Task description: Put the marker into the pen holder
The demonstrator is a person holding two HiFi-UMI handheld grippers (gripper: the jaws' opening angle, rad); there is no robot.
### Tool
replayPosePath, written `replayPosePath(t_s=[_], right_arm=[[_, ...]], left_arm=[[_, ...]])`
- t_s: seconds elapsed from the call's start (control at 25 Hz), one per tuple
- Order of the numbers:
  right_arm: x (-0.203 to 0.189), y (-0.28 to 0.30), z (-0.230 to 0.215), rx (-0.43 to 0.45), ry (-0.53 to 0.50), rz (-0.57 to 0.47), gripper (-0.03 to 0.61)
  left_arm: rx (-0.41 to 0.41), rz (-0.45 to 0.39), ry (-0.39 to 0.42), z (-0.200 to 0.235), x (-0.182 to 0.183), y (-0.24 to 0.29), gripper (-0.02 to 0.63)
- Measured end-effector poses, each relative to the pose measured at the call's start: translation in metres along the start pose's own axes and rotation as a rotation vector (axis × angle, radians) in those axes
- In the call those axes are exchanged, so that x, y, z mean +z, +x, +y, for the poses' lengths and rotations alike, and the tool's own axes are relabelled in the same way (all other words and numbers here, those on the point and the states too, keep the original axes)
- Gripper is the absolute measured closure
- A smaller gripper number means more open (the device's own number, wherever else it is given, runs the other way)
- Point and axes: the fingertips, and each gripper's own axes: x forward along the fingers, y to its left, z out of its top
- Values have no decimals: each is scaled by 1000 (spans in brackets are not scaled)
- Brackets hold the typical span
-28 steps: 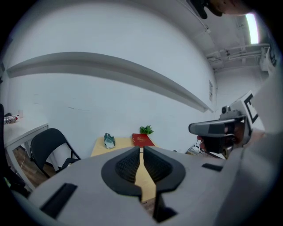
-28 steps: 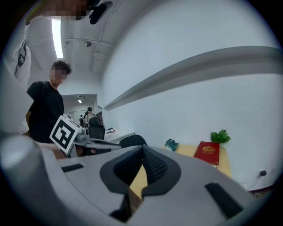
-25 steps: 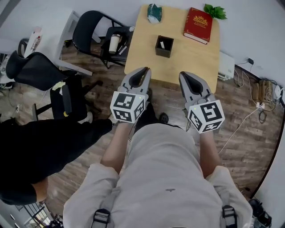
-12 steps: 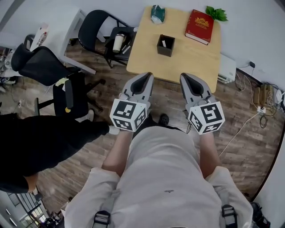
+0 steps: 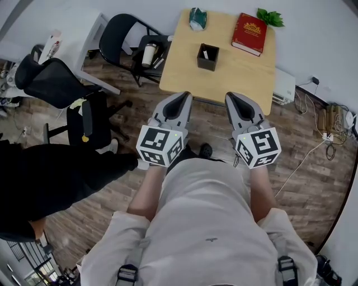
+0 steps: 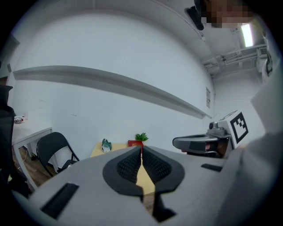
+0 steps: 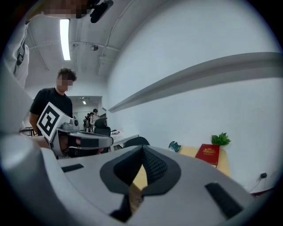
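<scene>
Head view. The left gripper (image 5: 182, 96) and right gripper (image 5: 234, 95) are held side by side at waist height, tips toward the near edge of a wooden table (image 5: 240, 75). In each gripper view the two pads meet at the tips with nothing between them: left gripper (image 6: 141, 149), right gripper (image 7: 142, 148).

The black pen holder (image 5: 207, 58) stands near the table's middle, with bare top on all sides. A pale thing shows inside it; whether this is the marker cannot be told.

At the far edge lie a teal bundle (image 5: 195, 18), a red book (image 5: 249, 32) and a green plant (image 5: 271, 15), all well apart from the holder.

Left of the table a black folding chair (image 5: 120, 33) carries a cup (image 5: 145, 55). Nearer stands an office chair (image 5: 53, 84), and a person in black (image 5: 50, 179) is beside the left gripper. Right of the table are a white heater (image 5: 284, 85) and floor cables (image 5: 330, 120). Plank floor lies open between the grippers and the table.

The book bears a gold emblem; its print is too small to read. The cubes carry black-and-white squares only.
</scene>
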Motion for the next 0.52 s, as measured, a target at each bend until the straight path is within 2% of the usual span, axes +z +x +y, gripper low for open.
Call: replayPosePath(t_s=[0.52], right_arm=[[-1,-6,13,-3,-10,2,580]], left_arm=[[-15,15,12,-6,-3,-14,601]])
